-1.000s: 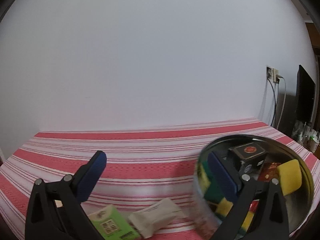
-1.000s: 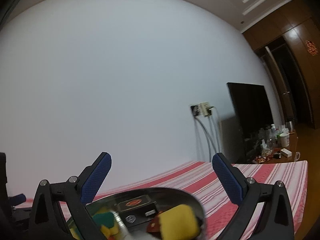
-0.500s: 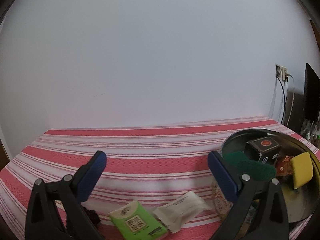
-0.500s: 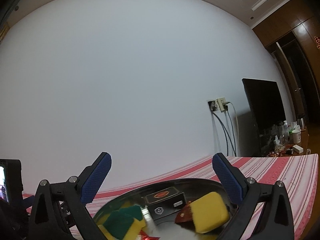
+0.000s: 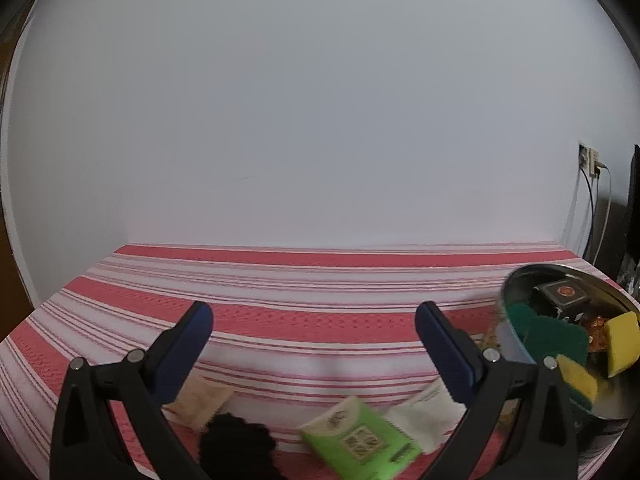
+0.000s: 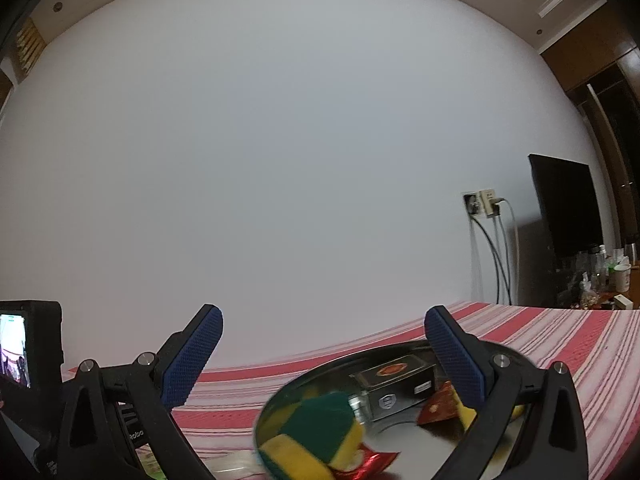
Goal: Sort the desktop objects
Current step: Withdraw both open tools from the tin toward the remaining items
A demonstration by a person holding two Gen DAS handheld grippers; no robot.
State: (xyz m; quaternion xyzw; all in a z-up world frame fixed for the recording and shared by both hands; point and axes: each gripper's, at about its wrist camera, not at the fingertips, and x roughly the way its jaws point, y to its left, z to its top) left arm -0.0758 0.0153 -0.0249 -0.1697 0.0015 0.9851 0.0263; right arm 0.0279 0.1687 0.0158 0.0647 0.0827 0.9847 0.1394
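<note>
Partly sorted: sponges, black box in metal tin; green packet, white sachet left on cloth; left gripper and right gripper wide open, empty.

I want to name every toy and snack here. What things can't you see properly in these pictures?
- Black object, left wrist view: dark and blurred, cut by the bottom edge; cannot tell what it is.
- White packet, left wrist view: partly behind the left gripper finger.
- Green packet: print too small to read.
- Sponge, right wrist view: blurred.
- Metal bowl: near side cut by the bottom edge and the right gripper.
</note>
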